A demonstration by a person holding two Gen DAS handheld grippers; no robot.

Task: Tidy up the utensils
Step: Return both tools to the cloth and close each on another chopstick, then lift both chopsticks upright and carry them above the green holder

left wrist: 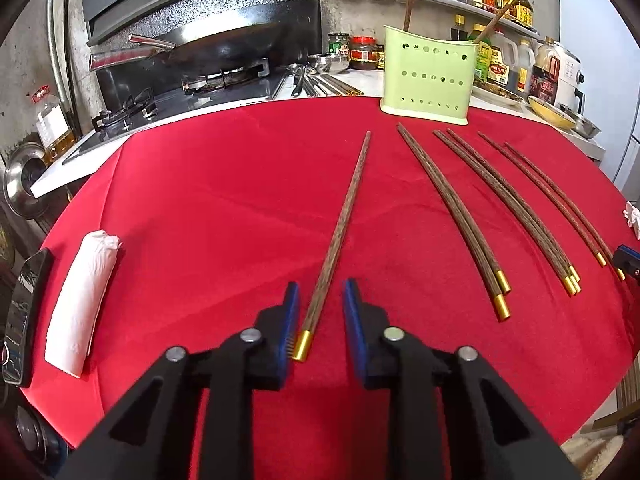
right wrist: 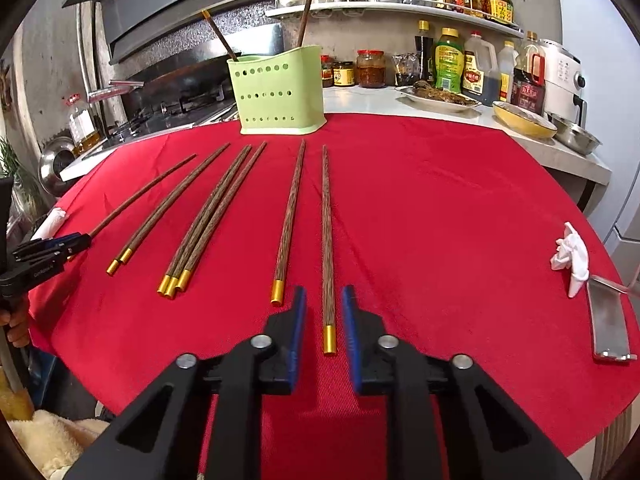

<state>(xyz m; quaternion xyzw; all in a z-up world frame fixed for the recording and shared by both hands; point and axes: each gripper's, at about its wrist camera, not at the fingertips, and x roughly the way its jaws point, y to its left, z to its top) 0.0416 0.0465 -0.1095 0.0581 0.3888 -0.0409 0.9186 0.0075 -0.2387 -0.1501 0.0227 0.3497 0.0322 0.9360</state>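
Several dark wooden chopsticks with gold ends lie on a red cloth (left wrist: 220, 200), pointing toward a green perforated utensil holder (left wrist: 428, 76) (right wrist: 278, 88) that has two chopsticks standing in it. My left gripper (left wrist: 321, 286) is low over the cloth, straddling the gold end of the leftmost chopstick (left wrist: 344, 220). That chopstick lies against the left pad and there is a gap to the right pad. My right gripper (right wrist: 324, 291) straddles the rightmost chopstick (right wrist: 327, 240), with gaps on both sides. The other chopsticks (right wrist: 208, 216) lie in between.
A white paper roll (left wrist: 82, 304) and a dark phone (left wrist: 24, 312) lie at the cloth's left edge. A crumpled tissue (right wrist: 570, 260) and a metal scraper (right wrist: 608, 320) are at the right. A wok (left wrist: 208, 48), bottles, jars and bowls (right wrist: 524, 120) stand behind.
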